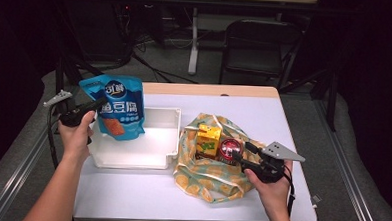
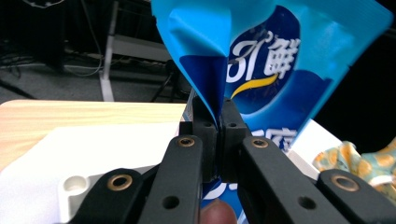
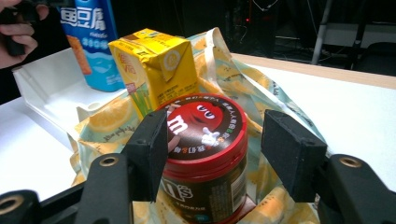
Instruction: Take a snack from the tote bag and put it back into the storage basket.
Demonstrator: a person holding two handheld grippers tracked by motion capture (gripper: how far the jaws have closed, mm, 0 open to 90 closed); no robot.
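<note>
Blue foil snack pouch (image 1: 115,107): high view, we hold it over the white plastic tray (image 1: 155,139) with the left gripper (image 1: 91,107); yellow drink carton (image 1: 208,139) and red-lidded candy jar (image 1: 228,148) remain in the lemon-print cloth bag (image 1: 206,178). Left gripper view: jaws pinch the pouch's edge. Right gripper view: right gripper (image 3: 215,144) straddles the jar, pads apart; the carton crowds it.

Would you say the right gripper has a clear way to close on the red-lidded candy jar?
Probably yes: the right gripper already has its open jaws either side of the candy jar. The yellow drink carton stands behind, out of the way.
</note>
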